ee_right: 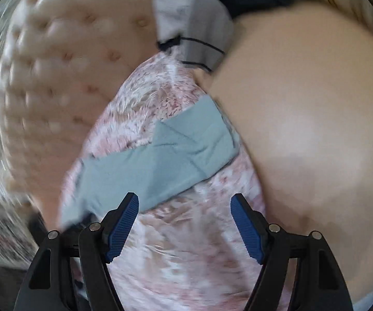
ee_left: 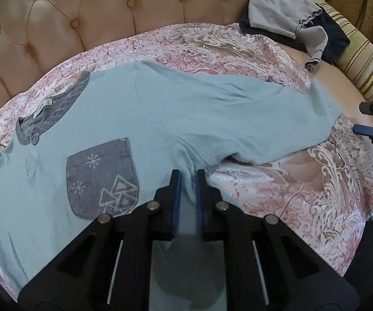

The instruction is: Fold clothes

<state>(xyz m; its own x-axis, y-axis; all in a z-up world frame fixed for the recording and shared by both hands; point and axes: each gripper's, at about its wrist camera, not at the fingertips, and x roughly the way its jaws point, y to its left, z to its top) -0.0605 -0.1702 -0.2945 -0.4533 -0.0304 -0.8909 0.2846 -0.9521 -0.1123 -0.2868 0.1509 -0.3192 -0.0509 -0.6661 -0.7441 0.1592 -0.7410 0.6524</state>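
Note:
A light blue shirt (ee_left: 160, 119) with a grey patterned pocket (ee_left: 103, 178) lies spread on a pink floral bedspread (ee_left: 277, 186). My left gripper (ee_left: 188, 178) is shut on a pinch of the shirt's fabric near the underarm seam, just right of the pocket. One sleeve (ee_left: 290, 121) stretches toward the right. The right wrist view is blurred; there the blue sleeve (ee_right: 165, 160) lies across the bedspread (ee_right: 181, 246) just beyond my right gripper (ee_right: 185, 207), which is open with nothing between its blue pads (ee_right: 124, 228). The right gripper's tips (ee_left: 367, 119) show at the right edge of the left wrist view.
A tufted beige headboard (ee_left: 82, 18) runs behind the bed. Grey and dark clothes (ee_left: 287, 15) are piled at the far right by a striped cushion (ee_left: 362, 59). Bare tan mattress (ee_right: 303, 116) lies right of the bedspread.

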